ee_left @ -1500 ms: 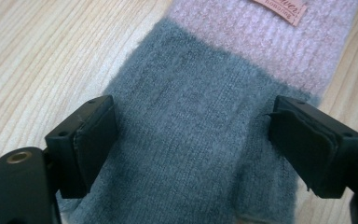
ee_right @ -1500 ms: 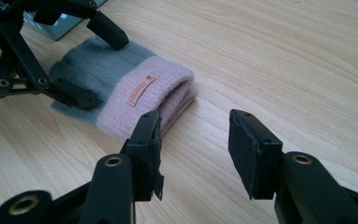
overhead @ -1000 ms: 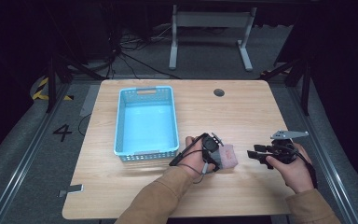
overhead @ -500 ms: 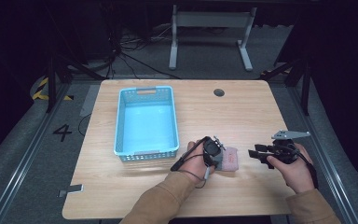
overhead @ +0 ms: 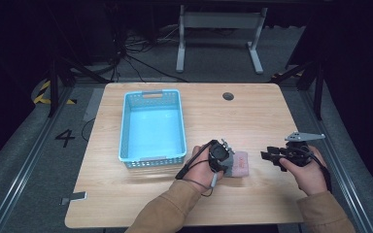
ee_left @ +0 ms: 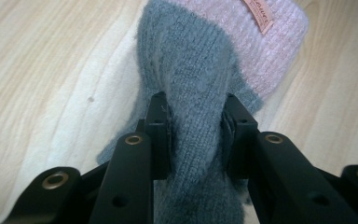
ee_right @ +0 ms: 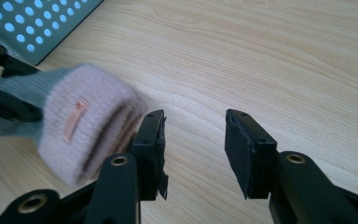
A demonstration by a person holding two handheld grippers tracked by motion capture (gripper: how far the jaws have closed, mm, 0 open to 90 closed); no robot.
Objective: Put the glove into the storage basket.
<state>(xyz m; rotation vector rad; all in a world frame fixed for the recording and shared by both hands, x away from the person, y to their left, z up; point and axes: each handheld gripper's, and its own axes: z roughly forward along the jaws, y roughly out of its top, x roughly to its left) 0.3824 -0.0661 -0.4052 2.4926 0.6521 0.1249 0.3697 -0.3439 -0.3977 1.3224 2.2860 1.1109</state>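
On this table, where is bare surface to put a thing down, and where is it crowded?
The table is bare behind the sock, from the blue basket to the right edge, and along the front left corner below the basket. It is crowded at front centre, where the left hand-held gripper pinches the sock and the right hand-held gripper sits open beside it.

I'm working in a dim lab: floor rails, loose cables, a numbered floor marking.

- Tan sleeves cover both forearms.
- Black left gripper has brass-ringed holes.
- Right gripper carries a grey three-cornered plate.
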